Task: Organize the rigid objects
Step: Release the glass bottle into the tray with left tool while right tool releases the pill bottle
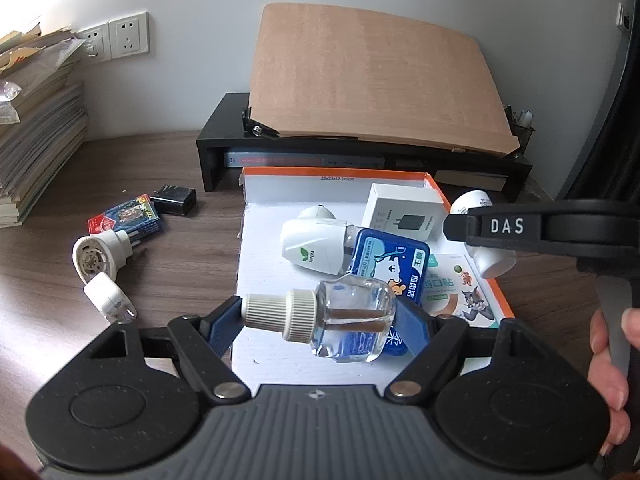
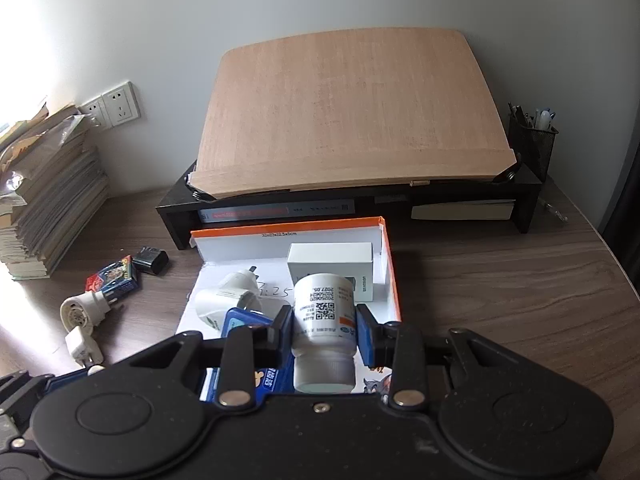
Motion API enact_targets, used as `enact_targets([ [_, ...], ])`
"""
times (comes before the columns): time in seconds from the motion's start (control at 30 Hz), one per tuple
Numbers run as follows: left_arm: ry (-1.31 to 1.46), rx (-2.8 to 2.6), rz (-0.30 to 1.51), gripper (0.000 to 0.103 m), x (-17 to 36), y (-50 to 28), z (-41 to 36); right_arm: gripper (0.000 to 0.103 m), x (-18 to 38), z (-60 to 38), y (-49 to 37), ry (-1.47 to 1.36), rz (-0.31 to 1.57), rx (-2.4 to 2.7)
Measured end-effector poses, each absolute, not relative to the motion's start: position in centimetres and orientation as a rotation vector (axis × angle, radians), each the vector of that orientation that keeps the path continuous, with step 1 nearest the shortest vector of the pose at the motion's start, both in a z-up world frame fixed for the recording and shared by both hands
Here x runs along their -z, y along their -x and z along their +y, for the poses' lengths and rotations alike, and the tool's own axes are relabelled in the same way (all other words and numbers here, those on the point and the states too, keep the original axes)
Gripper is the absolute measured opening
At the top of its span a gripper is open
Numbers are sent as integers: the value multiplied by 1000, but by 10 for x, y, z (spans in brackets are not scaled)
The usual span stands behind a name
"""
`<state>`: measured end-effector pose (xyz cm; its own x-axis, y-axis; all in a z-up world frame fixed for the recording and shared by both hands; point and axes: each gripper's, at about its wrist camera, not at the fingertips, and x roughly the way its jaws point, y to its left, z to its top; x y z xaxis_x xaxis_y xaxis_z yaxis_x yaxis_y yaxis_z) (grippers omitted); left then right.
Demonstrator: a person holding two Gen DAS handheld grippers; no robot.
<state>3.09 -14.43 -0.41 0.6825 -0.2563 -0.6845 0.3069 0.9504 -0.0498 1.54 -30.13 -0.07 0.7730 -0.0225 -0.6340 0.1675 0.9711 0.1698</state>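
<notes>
My left gripper is shut on a clear liquid refill bottle with a ribbed cream cap, held sideways above the near part of the orange-rimmed white box. My right gripper is shut on a white pill bottle, cap toward the camera, above the box. In the box lie a white plug-in heater, a blue tin, a white charger box and a cartoon plaster pack.
On the desk left of the box lie a white round plug-in device, a small white plug, a card pack and a black charger. A black monitor stand with a wooden board is behind. Books are stacked at left.
</notes>
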Motion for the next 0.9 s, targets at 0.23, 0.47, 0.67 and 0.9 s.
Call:
enact_targets([
  [0.23,-68,306,765,82,6,-32,-145,41,9,-308,-33,-219,697,110],
  [0.47,-68,315,777,82,8,-33,-148,43,2,-315,-34,-220,650,125],
  [0.67,-72,347,796,82,14,-31,-155,46,-2,-323,-17,-232,639,162],
  [0.9,-81,401,845,82,24,-27,-164,49,-6,-322,6,-239,627,174],
])
